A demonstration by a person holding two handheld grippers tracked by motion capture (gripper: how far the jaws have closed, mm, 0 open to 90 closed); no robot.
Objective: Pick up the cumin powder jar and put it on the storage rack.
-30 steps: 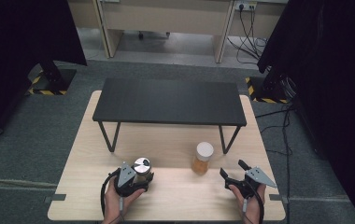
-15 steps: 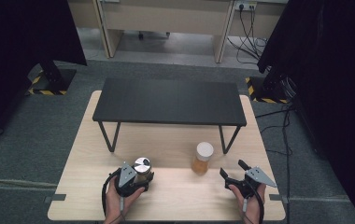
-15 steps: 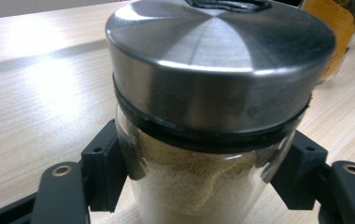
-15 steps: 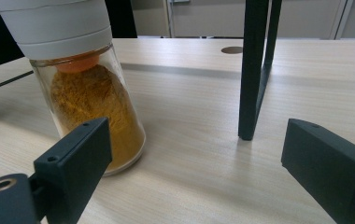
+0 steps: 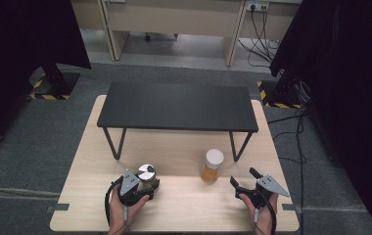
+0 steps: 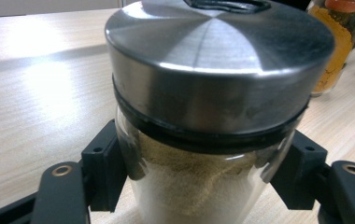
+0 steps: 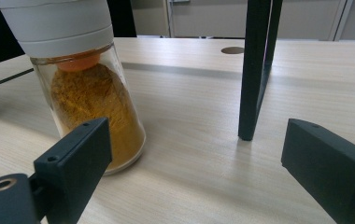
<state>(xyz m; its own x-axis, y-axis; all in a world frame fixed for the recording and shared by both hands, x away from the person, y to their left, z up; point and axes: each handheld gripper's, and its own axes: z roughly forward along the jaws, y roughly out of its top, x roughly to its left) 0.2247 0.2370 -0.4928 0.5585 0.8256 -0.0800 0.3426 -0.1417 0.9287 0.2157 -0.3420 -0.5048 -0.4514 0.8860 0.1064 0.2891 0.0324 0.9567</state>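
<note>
Two jars on the wooden table point(image 5: 184, 147), both upright, in front of the black shelf point(image 5: 176, 106).

Left gripper point(image 5: 147, 187): jaws closed against the glass of the steel-lidded jar point(image 5: 147, 175), one each side just under the lid, jar's long axis vertical. Pale powder inside. Jar sits at the table's 7 o'clock.

Right gripper point(image 5: 243, 180): jaws wide apart, holding nothing. White-lidded jar point(image 5: 212, 165) of orange powder stands at its 10 o'clock, near but not between the jaws. Shelf leg point(image 7: 256, 70) at its 12 o'clock.

Judgement: right hand is nearer that jar; it needs a forward-left shift to straddle it.
</note>
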